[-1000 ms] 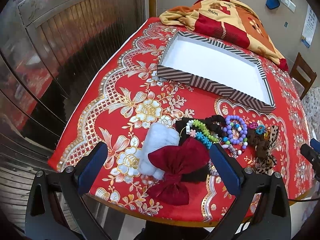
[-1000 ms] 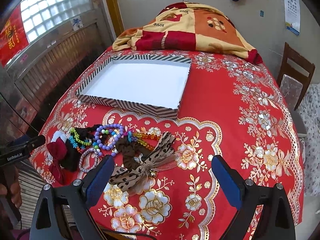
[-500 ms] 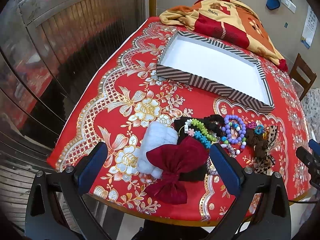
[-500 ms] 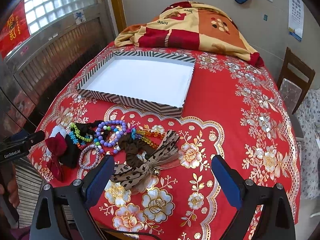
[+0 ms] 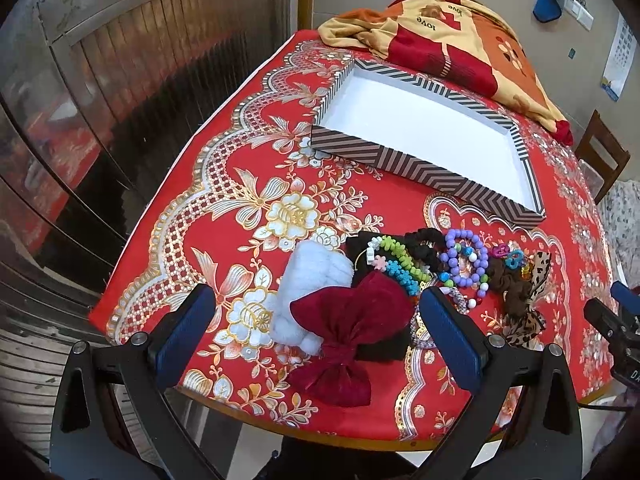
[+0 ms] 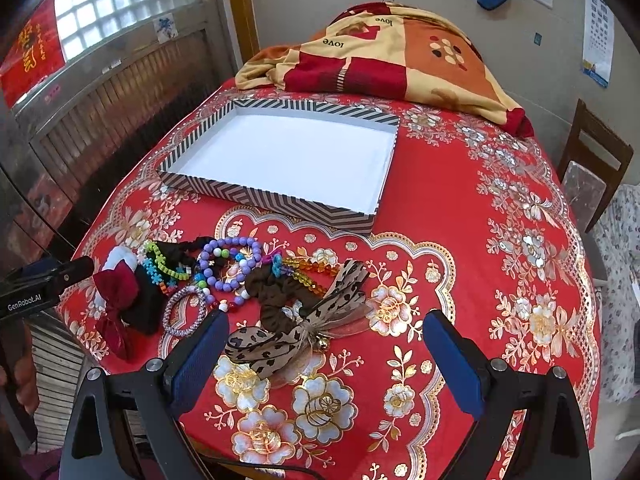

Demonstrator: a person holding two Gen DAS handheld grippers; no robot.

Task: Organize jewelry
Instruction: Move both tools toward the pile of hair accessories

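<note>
A heap of jewelry and hair pieces lies near the front edge of a counter (image 6: 460,208) draped in red cloth with gold flowers: a dark red bow (image 5: 352,328) beside a white fluffy band (image 5: 308,280), a green and blue bead string (image 5: 400,264), a purple bead bracelet (image 5: 464,256), a brown scrunchie (image 6: 280,300) and a leopard-print bow (image 6: 296,332) with a small bell. Behind the heap sits a shallow striped box (image 6: 280,200), its white inside bare, and past it a folded blanket (image 6: 380,52). Over the last second both views have shifted only slightly, the right one drawing a little closer to the heap so that the pieces sit lower and larger in its frame; nothing on the counter has moved. The left claw (image 5: 316,336) hangs released, jaws spread wide to either side of the red bow and fluffy band without touching them. The right claw (image 6: 324,356) is likewise released and holds nothing, the leopard-print bow lying between its spread jaws, just beside the left pad, with the scrunchie a little farther on. The box lies well apart from both claws, beyond the heap.
</note>
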